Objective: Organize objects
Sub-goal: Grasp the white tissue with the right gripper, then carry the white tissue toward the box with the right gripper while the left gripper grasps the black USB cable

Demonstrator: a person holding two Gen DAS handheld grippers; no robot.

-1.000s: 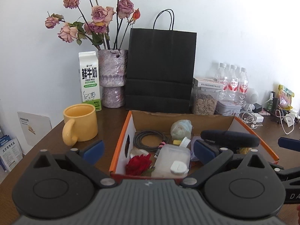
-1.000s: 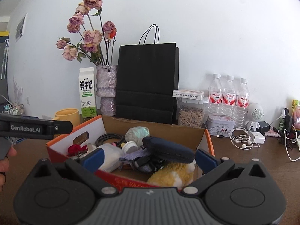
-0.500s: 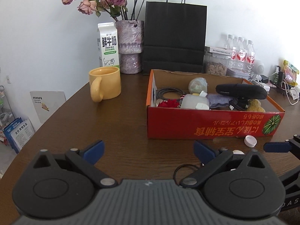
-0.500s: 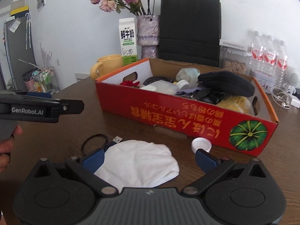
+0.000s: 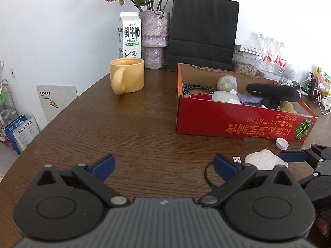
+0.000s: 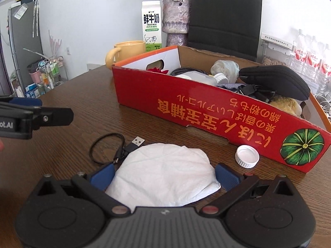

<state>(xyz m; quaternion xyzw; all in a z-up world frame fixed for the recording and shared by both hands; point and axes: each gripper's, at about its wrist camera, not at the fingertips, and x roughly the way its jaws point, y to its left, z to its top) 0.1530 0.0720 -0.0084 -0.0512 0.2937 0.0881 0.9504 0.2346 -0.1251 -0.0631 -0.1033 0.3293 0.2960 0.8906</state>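
— Where was the crumpled white tissue (image 6: 163, 171)?

— On the wooden surface (image 5: 144, 128) in front of the red cardboard box (image 6: 217, 111), between the wide-spread fingers of the right claw (image 6: 164, 176).

— And the left claw (image 5: 163, 164)?

— Wide too, empty. The tissue looked light and soft; pinching its bunched middle seemed best.

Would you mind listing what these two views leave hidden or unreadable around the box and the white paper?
- White paper: near edge hidden beneath the right tool body, right wrist view.
- Black cable: one end runs under the paper, right wrist view.
- Red box: items at the bottom are covered by the black pouch, left wrist view.
- Left tool: only its tip shows in the right wrist view.
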